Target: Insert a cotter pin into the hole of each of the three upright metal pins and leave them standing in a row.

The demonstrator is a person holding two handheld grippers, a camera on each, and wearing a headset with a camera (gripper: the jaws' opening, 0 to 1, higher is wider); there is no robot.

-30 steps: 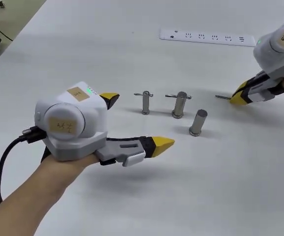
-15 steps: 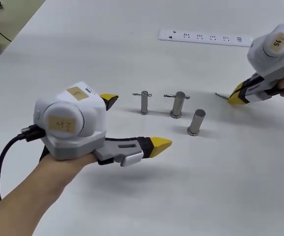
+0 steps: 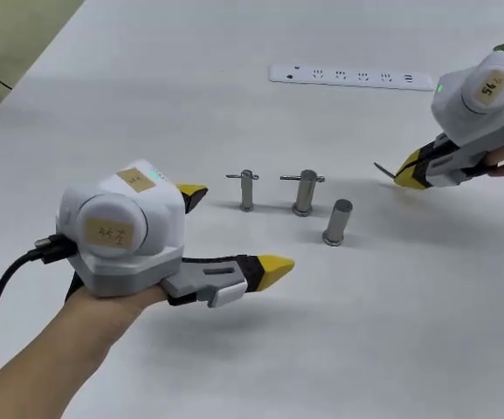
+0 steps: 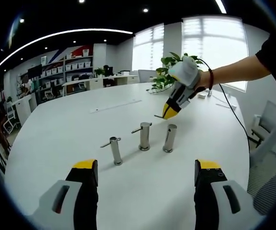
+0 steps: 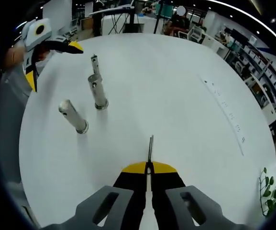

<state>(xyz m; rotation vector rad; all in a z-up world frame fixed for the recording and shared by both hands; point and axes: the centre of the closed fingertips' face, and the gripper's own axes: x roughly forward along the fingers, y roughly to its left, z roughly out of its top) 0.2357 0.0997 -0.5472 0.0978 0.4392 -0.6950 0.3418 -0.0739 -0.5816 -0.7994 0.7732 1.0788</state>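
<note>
Three metal pins are seen upright on the white table (image 3: pixel 365 332), in a row whose right end bends toward the near side. The left pin (image 3: pixel 247 190) and the middle pin (image 3: pixel 304 193) are each crossed near the top by fitted cotter pins (image 3: pixel 302 178). The right pin (image 3: pixel 337 222), set slightly nearer, is seen bare. A power strip (image 3: pixel 352 77) is laid along the far side.

The right gripper (image 3: pixel 406 175) is held to the right of the row and a little beyond it, well apart from the right pin. Its jaws are pressed together on a loose cotter pin (image 3: pixel 383 168), pinched by one end, with the rest jutting leftward from the tips. The left gripper (image 3: pixel 237 226) is held at the near left, aimed at the row, its jaws spread wide with nothing between them.

Compared with a second ago, the whole head view is shifted slightly left and down, which is put down to the camera. The row is unchanged, and the right pin is bare as before. The right gripper is kept in much the same place relative to the row. The free end of the loose cotter pin is now tipped a little upward, where it was nearly level. The left gripper's spread is unaltered.
</note>
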